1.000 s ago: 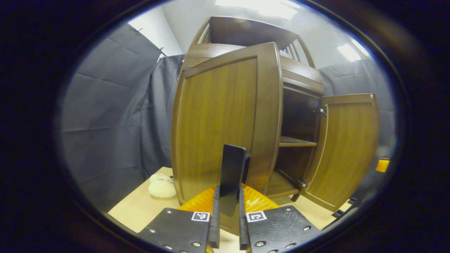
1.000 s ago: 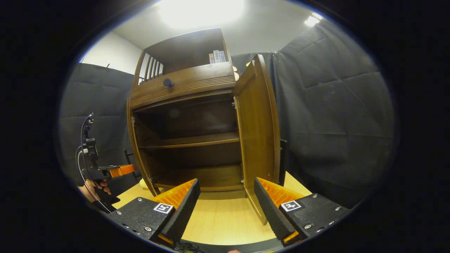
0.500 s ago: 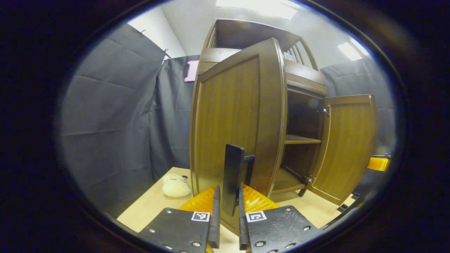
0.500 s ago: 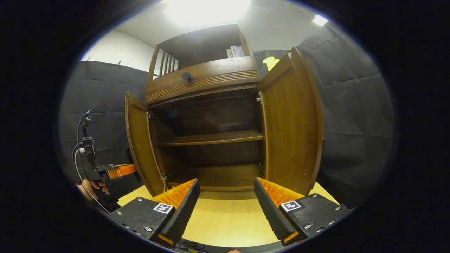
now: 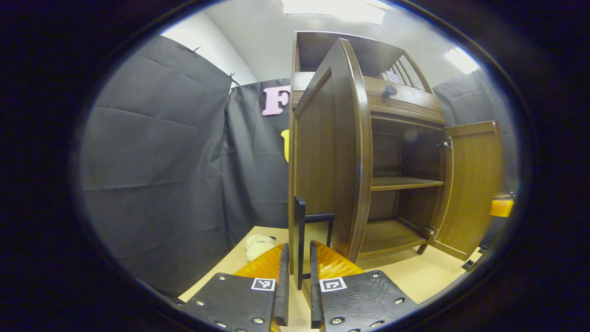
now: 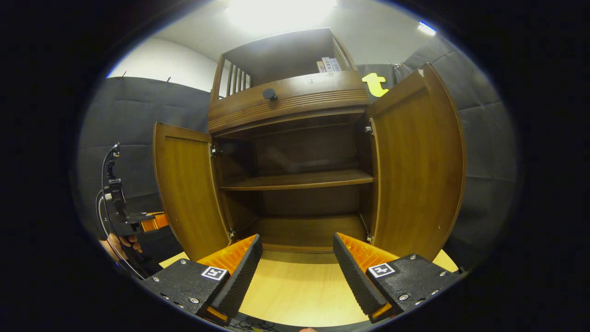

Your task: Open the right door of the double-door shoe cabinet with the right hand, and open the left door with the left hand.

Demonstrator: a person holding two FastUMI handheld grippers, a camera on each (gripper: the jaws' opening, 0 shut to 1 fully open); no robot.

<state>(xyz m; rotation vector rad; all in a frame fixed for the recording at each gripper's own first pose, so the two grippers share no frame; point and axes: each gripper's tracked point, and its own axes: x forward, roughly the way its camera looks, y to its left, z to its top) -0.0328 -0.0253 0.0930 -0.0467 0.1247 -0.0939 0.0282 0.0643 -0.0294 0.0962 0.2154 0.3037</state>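
Cabinet point(image 6: 288, 106) stands on the surface point(image 6: 299, 290), both doors swung out. Right door point(image 6: 417, 161) is wide open; right hand-held gripper point(image 6: 297, 267) hangs in front of the opening with its fingers spread wide, holding nothing.

Left hand-held gripper point(image 5: 297, 286) is nearly closed around the black handle point(image 5: 300, 240) of the left door point(image 5: 329, 157). Handle bar runs between the two fingers; I can't tell whether both pads actually press on it or just bracket it. In the right gripper view the same gripper sits at the far left, beside the left door's outer face, held by a hand point(image 6: 120, 246).

Handling, as I judge it:
- Doors are rigid wood panels on hinges point(image 6: 368, 130), so they swing on a fixed arc. Pull along that arc, not straight back, or the handle twists out of the fingers.
- Handle is thin, stiff and looks smooth: it could slip. Grip it mid-length, fingers square to the bar.
- Doors look light, so little force is needed. Near the hinge stop, ease off.
- Cabinet could shift on the surface if yanked.

Small pale soft thing point(image 5: 258, 244) lies on the surface beyond the left door, apart from it.
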